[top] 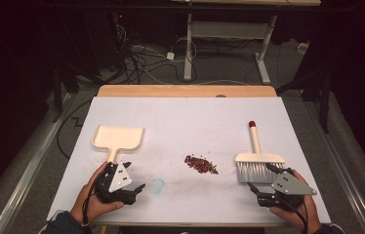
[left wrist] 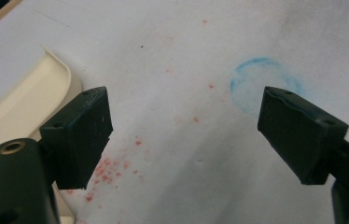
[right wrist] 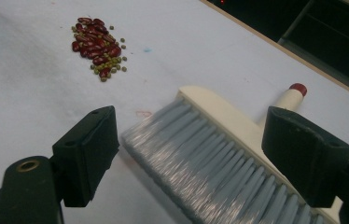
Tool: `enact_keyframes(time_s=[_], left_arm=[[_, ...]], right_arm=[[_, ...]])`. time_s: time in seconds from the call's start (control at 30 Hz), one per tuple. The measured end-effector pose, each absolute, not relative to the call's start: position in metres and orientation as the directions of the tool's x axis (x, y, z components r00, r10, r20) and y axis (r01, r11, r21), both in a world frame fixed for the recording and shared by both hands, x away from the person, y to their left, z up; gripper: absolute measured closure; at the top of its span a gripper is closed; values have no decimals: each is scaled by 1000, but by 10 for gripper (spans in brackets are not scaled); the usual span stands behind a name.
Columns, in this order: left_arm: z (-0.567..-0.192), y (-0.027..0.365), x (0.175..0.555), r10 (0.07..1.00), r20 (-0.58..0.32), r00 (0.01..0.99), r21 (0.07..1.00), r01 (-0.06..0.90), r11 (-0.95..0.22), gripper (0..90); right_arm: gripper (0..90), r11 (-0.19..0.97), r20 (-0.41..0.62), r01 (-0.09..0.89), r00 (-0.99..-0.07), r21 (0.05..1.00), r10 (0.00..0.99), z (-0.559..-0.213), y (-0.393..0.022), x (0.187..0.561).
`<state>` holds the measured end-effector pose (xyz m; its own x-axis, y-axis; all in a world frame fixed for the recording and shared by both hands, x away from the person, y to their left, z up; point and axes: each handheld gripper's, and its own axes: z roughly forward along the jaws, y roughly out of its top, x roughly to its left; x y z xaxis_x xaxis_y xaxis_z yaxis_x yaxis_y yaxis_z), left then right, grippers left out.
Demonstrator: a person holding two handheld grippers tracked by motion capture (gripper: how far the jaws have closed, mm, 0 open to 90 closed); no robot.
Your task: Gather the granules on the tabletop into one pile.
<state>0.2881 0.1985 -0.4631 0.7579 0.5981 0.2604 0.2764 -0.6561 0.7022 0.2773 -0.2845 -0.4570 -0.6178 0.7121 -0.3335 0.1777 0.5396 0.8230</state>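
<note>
Black jaws on both grippers, both spread apart, nothing held. Left gripper point(top: 128, 181) sits at the near left of the desk point(top: 190, 117), in the person's left hand point(top: 92, 197), low over the white cover. Its jaws in the left gripper view stand wide with bare desk between them. Cream dustpan point(left wrist: 18, 107) lies just beside its left jaw; the handle end runs down behind that jaw. Faint blue ring mark point(left wrist: 256, 84) on the cover near the other jaw, red crumbs point(left wrist: 112, 170) scattered between.

Right gripper point(top: 264, 176) at the near right, in the right hand point(top: 300, 209), jaws open on either side of the brush point(right wrist: 219, 154). Grey bristles point(top: 254, 172) point toward the person, lying between the two jaws but I cannot tell if either jaw touches them. Cream brush head above the bristles, handle running away to a red tip point(top: 252, 124).

Middle of desk: small pile of red beans point(top: 200, 164) mixed with small green ones, left of the brush, well apart from the dustpan. Dustpan tray sits farther back on the left, handle pointing toward the left gripper.

Beyond the far wooden edge of the desk: dark floor with cables point(top: 141, 58) and a white frame leg point(top: 188, 46).
</note>
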Motion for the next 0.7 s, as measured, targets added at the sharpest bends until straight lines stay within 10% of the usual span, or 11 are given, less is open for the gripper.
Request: enact_keyframes(time_s=[0.7], left_arm=[[-463,198,290,603,260,754,699,284,-656,170]], right_arm=[[195,541,-342,166,-615,824,711,-455,-284,278]])
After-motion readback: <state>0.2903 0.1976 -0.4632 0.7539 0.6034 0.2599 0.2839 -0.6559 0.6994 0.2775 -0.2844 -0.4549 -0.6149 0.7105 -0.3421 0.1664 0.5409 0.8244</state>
